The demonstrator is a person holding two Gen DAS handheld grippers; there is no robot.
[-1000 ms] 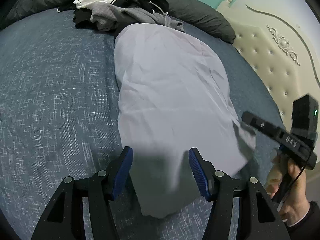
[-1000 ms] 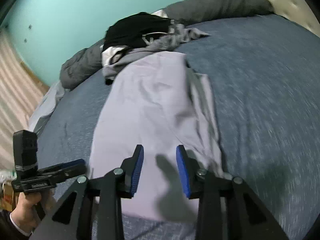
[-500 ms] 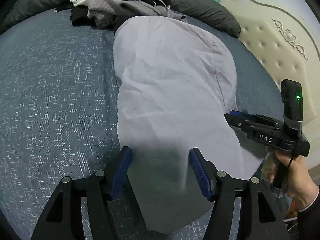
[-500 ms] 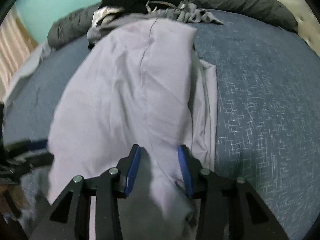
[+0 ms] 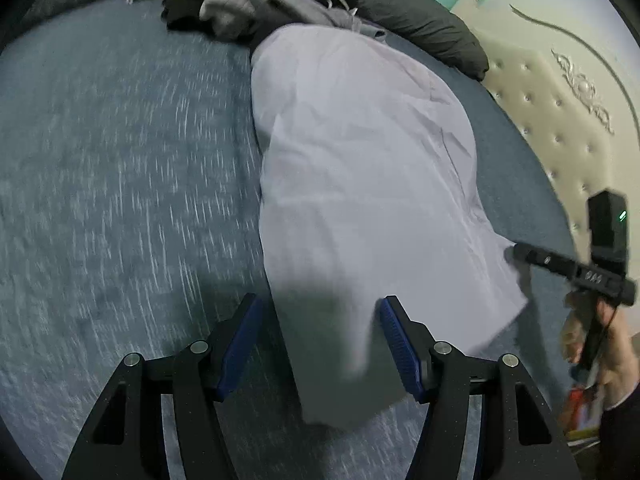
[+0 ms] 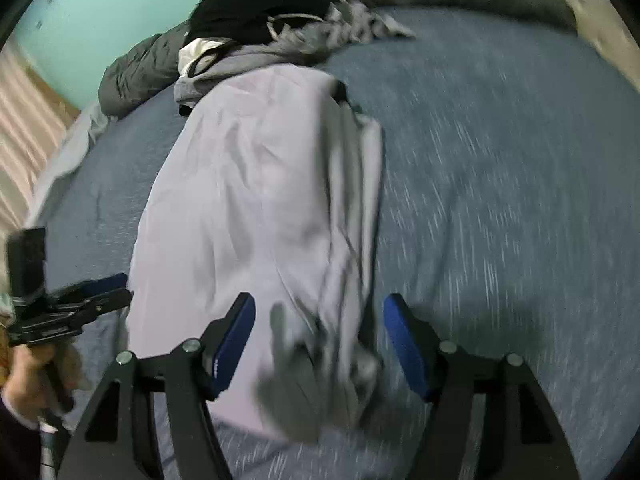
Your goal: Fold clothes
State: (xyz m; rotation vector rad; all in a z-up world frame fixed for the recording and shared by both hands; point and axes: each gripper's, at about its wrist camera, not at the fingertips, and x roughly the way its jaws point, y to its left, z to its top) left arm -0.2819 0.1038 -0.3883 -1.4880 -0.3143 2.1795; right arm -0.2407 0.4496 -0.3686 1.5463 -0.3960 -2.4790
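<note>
A pale lilac garment [image 5: 360, 184] is lying lengthwise on the blue bed [image 5: 120, 180], the left gripper [image 5: 320, 344] hovering released, the right gripper [image 6: 318, 344] opening over its bunched edge, likely needing a fresh pinch before folding.

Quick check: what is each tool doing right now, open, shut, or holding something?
Left tool: open, holding nothing, over the pale lilac cloth garment.
Right tool: jaws opening, garment's bunched edge between them, not gripped.

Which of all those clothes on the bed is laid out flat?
Only the pale lilac garment; the black, grey and white clothes beyond it are bunched in a heap.
</note>
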